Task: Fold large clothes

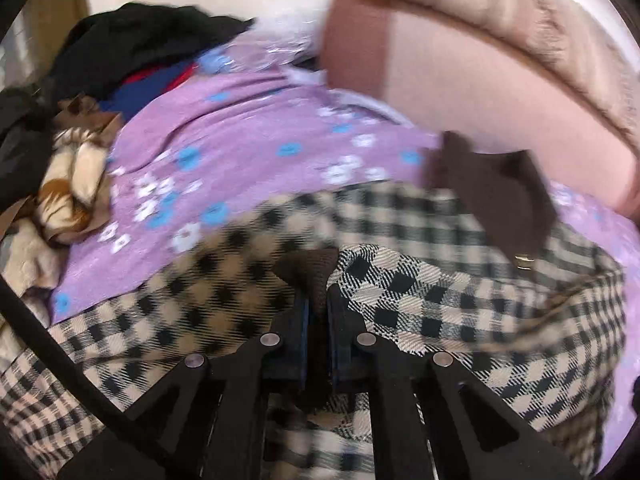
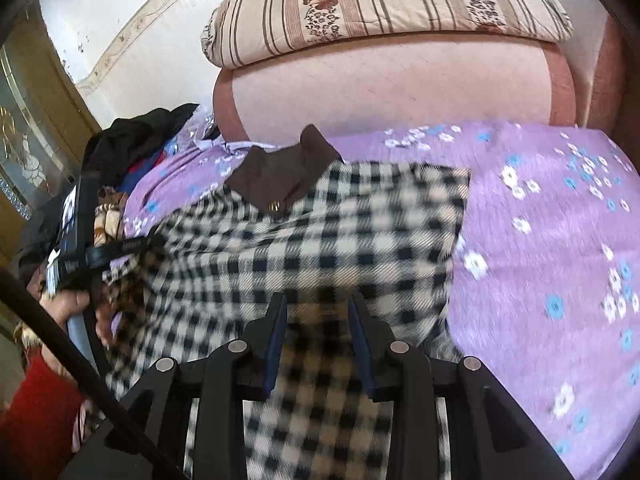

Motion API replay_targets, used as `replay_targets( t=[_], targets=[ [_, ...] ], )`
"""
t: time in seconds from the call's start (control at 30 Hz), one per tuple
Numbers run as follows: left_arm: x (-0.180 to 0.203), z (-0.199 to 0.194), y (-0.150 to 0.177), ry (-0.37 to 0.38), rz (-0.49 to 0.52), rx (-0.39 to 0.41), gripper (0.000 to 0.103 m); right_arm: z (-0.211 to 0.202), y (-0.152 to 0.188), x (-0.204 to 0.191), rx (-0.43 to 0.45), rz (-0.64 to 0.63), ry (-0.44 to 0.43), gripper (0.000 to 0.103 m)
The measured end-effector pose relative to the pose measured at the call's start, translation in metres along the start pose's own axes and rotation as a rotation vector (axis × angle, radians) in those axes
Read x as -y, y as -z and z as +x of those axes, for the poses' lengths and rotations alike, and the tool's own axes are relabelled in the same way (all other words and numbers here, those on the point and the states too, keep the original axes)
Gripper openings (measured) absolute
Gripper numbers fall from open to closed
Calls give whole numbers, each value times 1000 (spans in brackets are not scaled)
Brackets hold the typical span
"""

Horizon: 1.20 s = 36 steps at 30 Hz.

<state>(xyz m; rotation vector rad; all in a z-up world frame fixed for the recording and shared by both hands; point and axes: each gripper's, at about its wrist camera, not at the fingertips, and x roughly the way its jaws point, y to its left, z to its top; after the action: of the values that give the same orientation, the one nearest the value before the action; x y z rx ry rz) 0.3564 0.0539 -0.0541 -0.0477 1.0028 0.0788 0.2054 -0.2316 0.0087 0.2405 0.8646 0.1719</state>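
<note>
Checked fabric of the large checked coat (image 1: 420,292) fills the space right in front of the left claw (image 1: 318,300), whose jaws are pinched tight on a dark brown fold of that coat, most likely a cuff or trim, though blur makes it hard to say which. Beyond this claw and to its right lies the coat's brown collar (image 1: 492,184), with a small gold-coloured fastening at its lower edge. Under the right claw (image 2: 318,316) the same coat spreads over the purple flowered bedsheet (image 2: 540,220); its jaws stand partly apart just over the cloth, and motion blur hides whether the pads touch it. Far ahead of both claws sits a pink headboard (image 2: 380,88) with a striped pillow (image 2: 380,4) on top. Left of the claws a heap of dark, blue and tan clothes (image 1: 132,52) is cut off by the lens edge. A hand (image 2: 76,304) and a red sleeve (image 2: 36,412) show at the lower left of the right wrist view, gripping the other tool's handle.
</note>
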Motion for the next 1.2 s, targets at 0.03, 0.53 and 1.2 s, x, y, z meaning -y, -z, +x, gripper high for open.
replay_targets(
  t=[0.03, 0.53, 1.2],
  targets=[
    [-4, 8, 1, -2, -12, -27, 14, 10, -5, -3, -6, -10, 12, 35],
    [-92, -91, 54, -12, -112, 36, 60, 93, -12, 4, -185, -18, 219, 37],
    [-392, -222, 220, -429, -891, 214, 66, 51, 148, -368, -220, -688, -359, 55]
  ],
)
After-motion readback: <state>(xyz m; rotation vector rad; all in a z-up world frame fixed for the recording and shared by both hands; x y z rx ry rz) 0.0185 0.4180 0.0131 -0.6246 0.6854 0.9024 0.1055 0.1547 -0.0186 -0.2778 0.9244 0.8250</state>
